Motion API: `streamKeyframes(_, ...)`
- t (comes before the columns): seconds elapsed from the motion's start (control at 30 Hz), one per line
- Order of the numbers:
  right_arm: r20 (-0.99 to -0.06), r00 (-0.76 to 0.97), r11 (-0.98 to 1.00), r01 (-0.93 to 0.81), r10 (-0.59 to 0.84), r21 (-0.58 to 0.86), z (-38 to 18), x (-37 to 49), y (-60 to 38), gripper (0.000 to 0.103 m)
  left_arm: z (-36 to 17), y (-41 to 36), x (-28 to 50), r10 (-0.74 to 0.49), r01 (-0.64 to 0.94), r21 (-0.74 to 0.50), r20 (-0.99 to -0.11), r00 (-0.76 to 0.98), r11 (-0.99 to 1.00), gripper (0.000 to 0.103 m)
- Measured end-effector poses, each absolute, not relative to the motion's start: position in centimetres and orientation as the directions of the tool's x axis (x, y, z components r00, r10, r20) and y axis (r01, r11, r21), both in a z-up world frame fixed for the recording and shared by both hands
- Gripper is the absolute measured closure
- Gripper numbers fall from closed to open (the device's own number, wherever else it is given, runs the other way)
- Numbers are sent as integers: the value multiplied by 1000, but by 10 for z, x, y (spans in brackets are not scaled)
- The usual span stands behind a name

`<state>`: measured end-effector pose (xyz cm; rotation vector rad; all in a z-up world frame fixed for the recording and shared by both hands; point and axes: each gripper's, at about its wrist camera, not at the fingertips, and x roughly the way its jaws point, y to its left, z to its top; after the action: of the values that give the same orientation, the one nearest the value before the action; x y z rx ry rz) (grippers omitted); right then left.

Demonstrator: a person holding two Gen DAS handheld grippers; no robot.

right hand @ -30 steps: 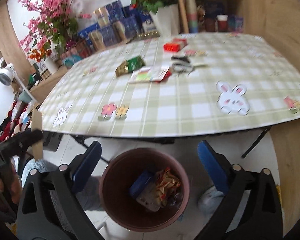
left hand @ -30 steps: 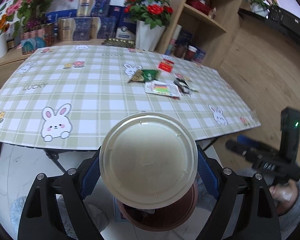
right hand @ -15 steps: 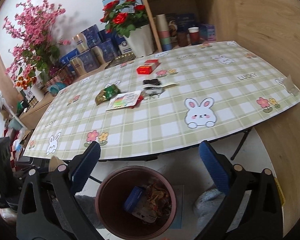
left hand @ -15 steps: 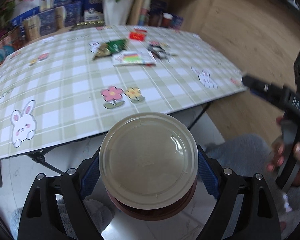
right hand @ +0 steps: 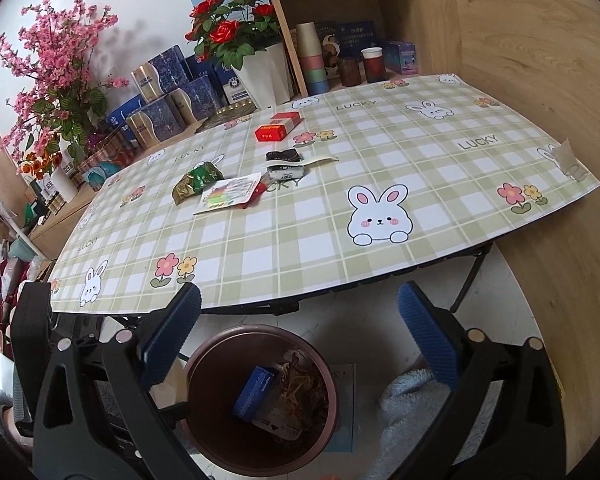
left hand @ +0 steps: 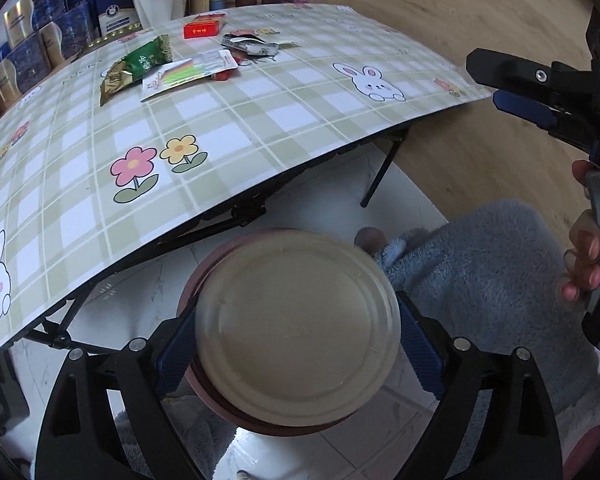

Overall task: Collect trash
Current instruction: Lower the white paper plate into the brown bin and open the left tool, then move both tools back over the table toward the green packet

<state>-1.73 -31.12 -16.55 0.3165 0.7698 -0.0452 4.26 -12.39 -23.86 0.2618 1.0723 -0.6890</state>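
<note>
releasing over the bin: my left gripper (left hand: 298,344), jaws opening, has the round plastic lid (left hand: 298,330) between its pads above the brown trash bin (left hand: 188,284); let it fall flat, centred.
bin (right hand: 260,402): blue box (right hand: 254,390), crumpled wrappers (right hand: 300,388).
table (right hand: 380,216): green packet (right hand: 198,178), red box (right hand: 278,127), uncollected.
right gripper (right hand: 300,338): wide, empty.
</note>
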Motion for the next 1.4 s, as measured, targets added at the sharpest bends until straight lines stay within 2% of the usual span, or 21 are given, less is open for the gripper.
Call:
streamKeyframes(0.67, -711, 703, 964, 179, 16, 198, -167, -8, -313, 6, -199, -89, 79, -376, 517, -111, -815, 442, 849, 10)
streamKeyframes(1.0, -716, 698, 963, 199, -8, 184, -168, 6, -321, 6, -172, -60, 122, -327, 444, -70, -779, 536, 894, 10)
streamKeyframes(1.4, -731, 682, 961, 220, -31, 165, -180, 41, -334, 6, -176, -81, 206, -358, 479, -73, -765, 536, 875, 10)
